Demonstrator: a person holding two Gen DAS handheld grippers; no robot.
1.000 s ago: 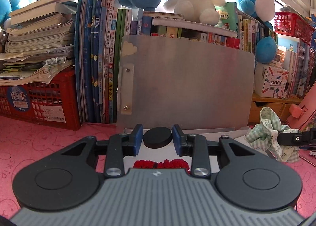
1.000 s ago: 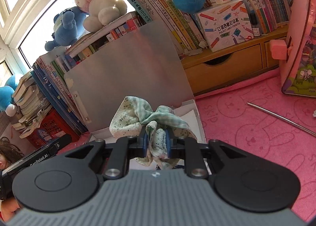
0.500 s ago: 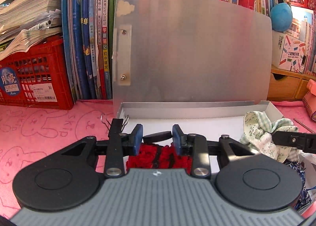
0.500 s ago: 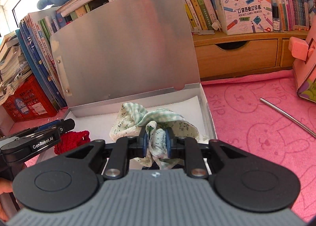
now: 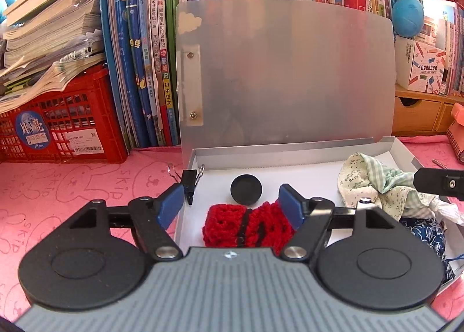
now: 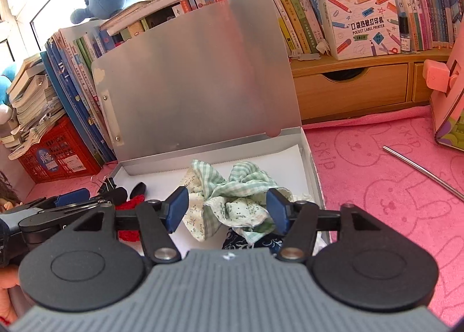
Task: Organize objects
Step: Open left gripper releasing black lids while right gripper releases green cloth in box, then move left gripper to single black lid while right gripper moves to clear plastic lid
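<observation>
An open silver box (image 5: 290, 147) stands on the pink mat, its lid (image 5: 290, 70) upright against the books. My left gripper (image 5: 230, 198) hovers over the box's left part with its jaws opening. A black disc (image 5: 246, 193) lies loose on the box floor between them, touching neither pad. A red knitted piece (image 5: 246, 224) lies just below it. My right gripper (image 6: 226, 200) is over the right part, jaws opening as well. The green checked cloth (image 6: 232, 195) rests in the box between its pads, which stand clear of it.
A black binder clip (image 5: 190, 179) sits on the box's left wall. A dark blue patterned cloth (image 6: 255, 240) lies under the green one. A metal rod (image 6: 420, 169) lies on the mat to the right. Behind stand a red crate (image 5: 58, 128), books and a wooden drawer shelf (image 6: 348, 91).
Both grippers sank toward the box and went from shut to open. The black disc dropped from the left jaws onto the box floor. The right jaws let go of the green cloth.
</observation>
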